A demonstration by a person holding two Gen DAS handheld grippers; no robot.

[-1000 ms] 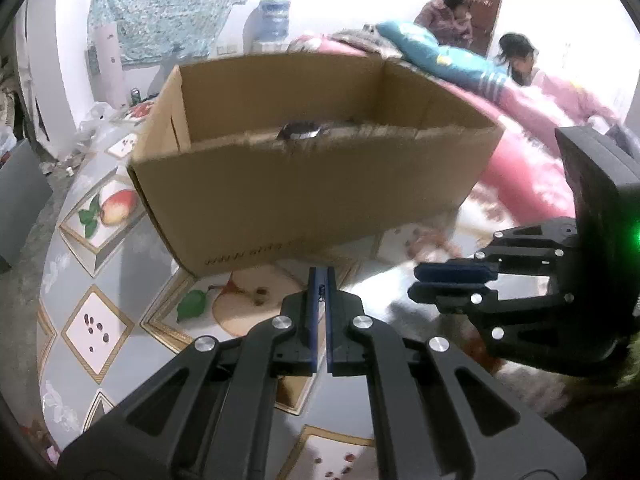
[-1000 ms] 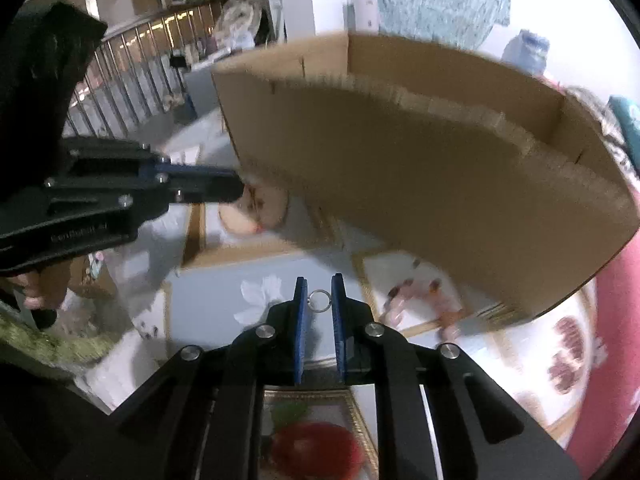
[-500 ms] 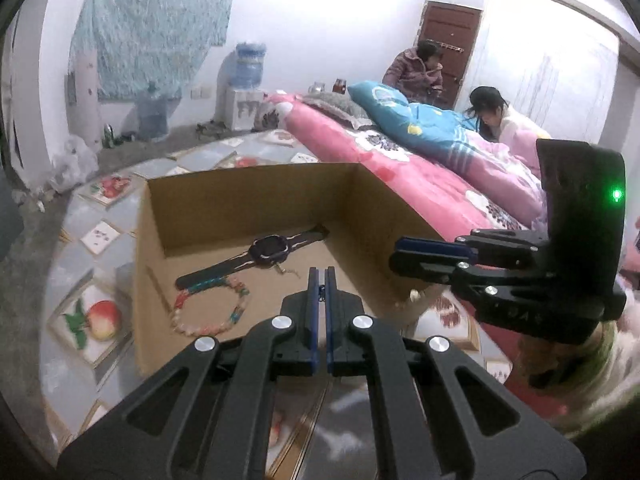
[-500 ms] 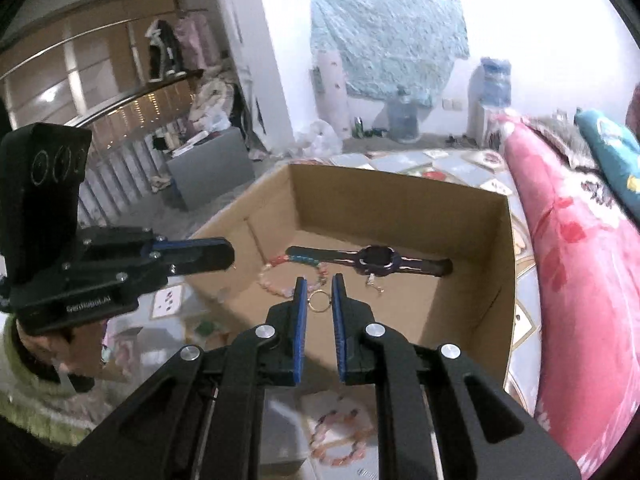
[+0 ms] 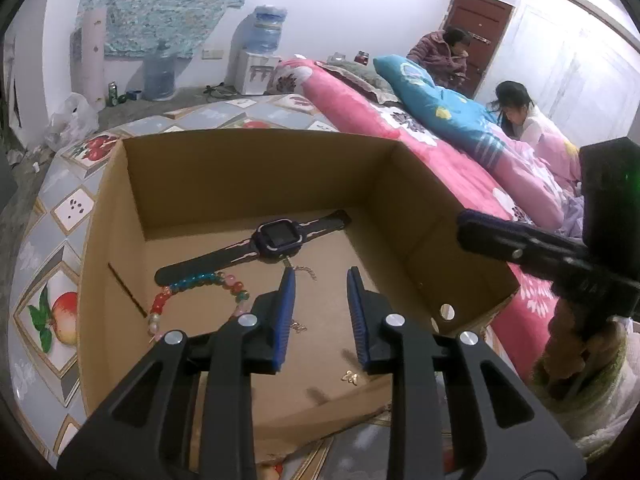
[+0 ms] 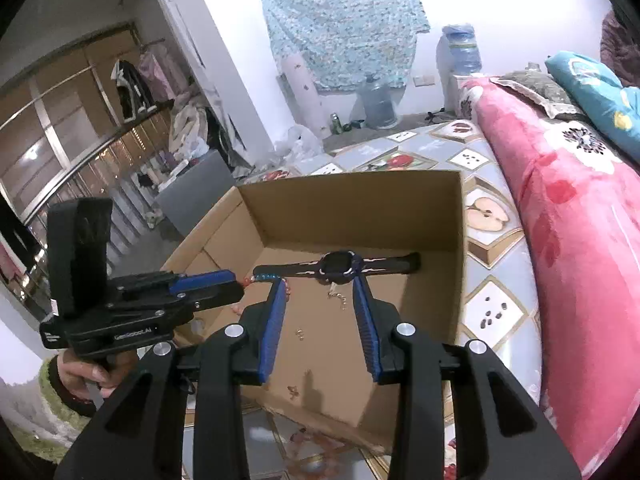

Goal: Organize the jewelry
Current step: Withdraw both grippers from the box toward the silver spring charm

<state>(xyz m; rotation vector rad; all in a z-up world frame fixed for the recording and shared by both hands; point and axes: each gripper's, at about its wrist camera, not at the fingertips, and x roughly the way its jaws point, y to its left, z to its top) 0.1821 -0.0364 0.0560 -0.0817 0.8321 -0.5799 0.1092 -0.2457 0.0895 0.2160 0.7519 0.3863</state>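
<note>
A cardboard box (image 5: 248,176) stands open on a fruit-patterned cloth (image 5: 52,312), beside a pink quilt (image 5: 404,128). On its floor a bead bracelet (image 5: 192,292) lies at the left, and a dark watch (image 5: 276,236) lies flat beside it, its strap stretched out straight; in the left view its long axis runs from lower left up to upper right, with the face pointing up. Both grippers hover over the box with nothing between their fingers: the left gripper (image 5: 321,280) has its blue pads spread, and so does the right gripper (image 6: 319,290). The left view shows a small gold butterfly piece (image 5: 351,377) on the box floor, small in the right view. The right view shows a thin chain (image 6: 337,295) just below the watch (image 6: 338,266), tiny gold bits (image 6: 299,333) nearer, and more beads (image 6: 320,440) on the cloth outside the box's near wall.
</note>
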